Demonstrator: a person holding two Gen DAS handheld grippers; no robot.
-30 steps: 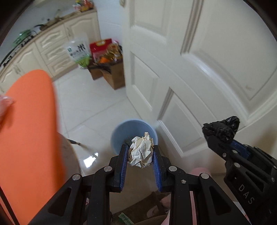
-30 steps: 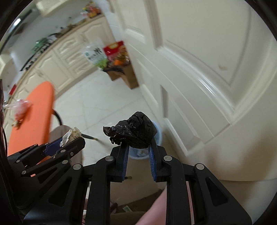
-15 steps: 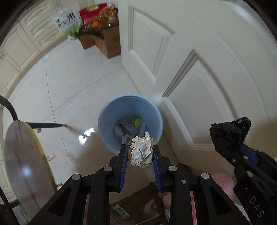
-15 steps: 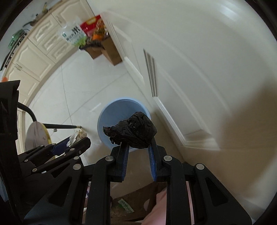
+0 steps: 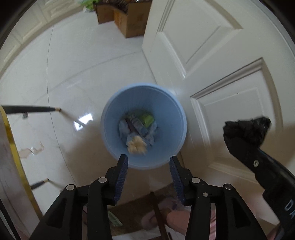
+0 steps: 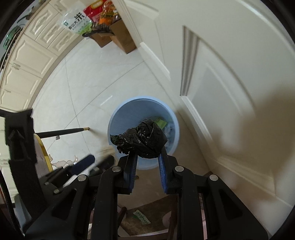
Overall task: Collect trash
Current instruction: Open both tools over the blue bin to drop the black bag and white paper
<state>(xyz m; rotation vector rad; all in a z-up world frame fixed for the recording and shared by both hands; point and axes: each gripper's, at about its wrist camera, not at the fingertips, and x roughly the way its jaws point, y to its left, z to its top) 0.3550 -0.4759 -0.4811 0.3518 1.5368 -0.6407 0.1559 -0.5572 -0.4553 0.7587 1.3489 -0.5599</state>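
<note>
Inside the round light-blue plastic bin [image 5: 143, 125], low against its near wall, a crumpled ball of cream paper [image 5: 136, 146] shows blurred above the other rubbish at the bottom: bluish-white scraps and a bright green wrapper [image 5: 146, 119]. The bin stands on the glossy white tiled floor [image 5: 73, 77], just beside the white panelled door [image 5: 212, 55].

The left gripper [image 5: 148, 166] hangs above the near rim of the bin with its blue-padded jaws spread wide and nothing between them. The right gripper [image 6: 146, 160] is clenched on a wadded black plastic bag [image 6: 141, 138], which sits at its fingertips over the mouth of the bin in the right wrist view; in the left wrist view the same bag [image 5: 247, 128] appears off to the right, in front of the door.

To the left a round table edge with a gold rim [image 5: 12, 140] cuts into the frame, and thin black legs with pale tips [image 5: 29, 109] reach out across the tiles near it. A small torn scrap of whitish film [image 5: 32, 148] lies on the floor beside the table. Below the grippers there is a brown mat [image 6: 153, 214] with a small green-printed slip [image 6: 141, 217] on it. Farther off, open brown cardboard boxes [image 6: 118, 37] stand against the foot of the door, holding a clear bag with printed characters [image 6: 76, 21] and red and orange packets [image 6: 100, 11]. Cream cabinet fronts with moulded panels [image 6: 27, 48] curve along the upper left.
</note>
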